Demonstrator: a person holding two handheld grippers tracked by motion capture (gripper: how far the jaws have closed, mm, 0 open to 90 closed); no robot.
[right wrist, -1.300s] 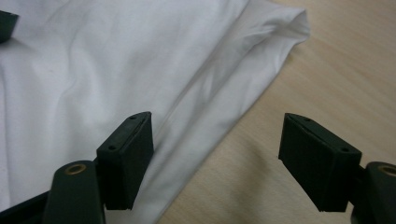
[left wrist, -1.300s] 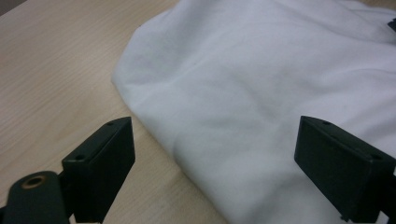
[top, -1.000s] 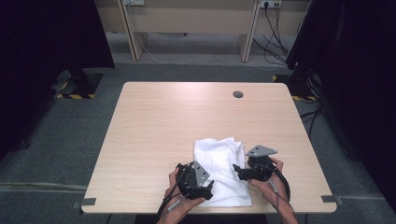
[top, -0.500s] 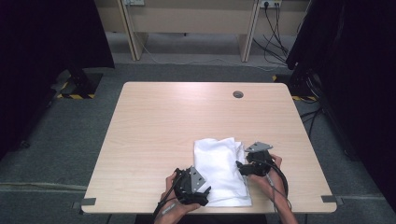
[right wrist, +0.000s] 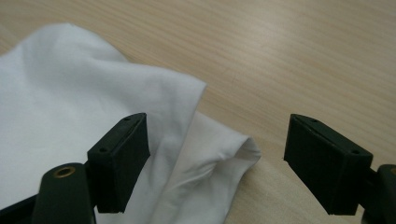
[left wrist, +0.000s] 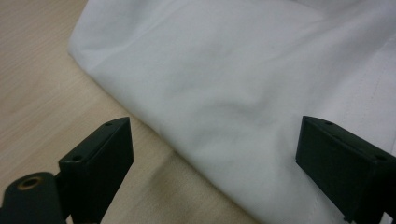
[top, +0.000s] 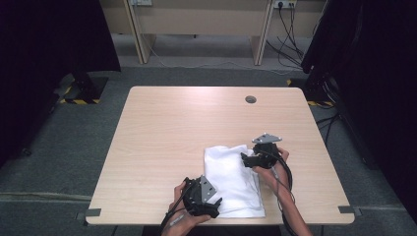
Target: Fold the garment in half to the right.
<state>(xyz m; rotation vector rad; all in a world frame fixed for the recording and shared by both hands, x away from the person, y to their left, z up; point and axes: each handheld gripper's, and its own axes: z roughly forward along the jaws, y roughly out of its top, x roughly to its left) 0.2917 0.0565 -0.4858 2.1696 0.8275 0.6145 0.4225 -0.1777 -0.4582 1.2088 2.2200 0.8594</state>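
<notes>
step: folding white cloth (top: 231, 179) | left gripper (top: 209, 206) at its near-left edge, right gripper (top: 246, 158) at far-right corner, both jaws wide open | we close low, catching every layer, then lift evenly

A light wooden table (top: 167, 142) has a round grommet hole (top: 251, 99) near its far edge; grey carpet (top: 59, 147) surrounds the table.

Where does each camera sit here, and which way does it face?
High view: above the near side, facing forward and down on the table; forearms, left gripper, right gripper.
Left gripper view: rides the left gripper, jaws open over the white cloth's edge.
Right gripper view: jaws open over a cloth corner.
All share the white cloth.
</notes>
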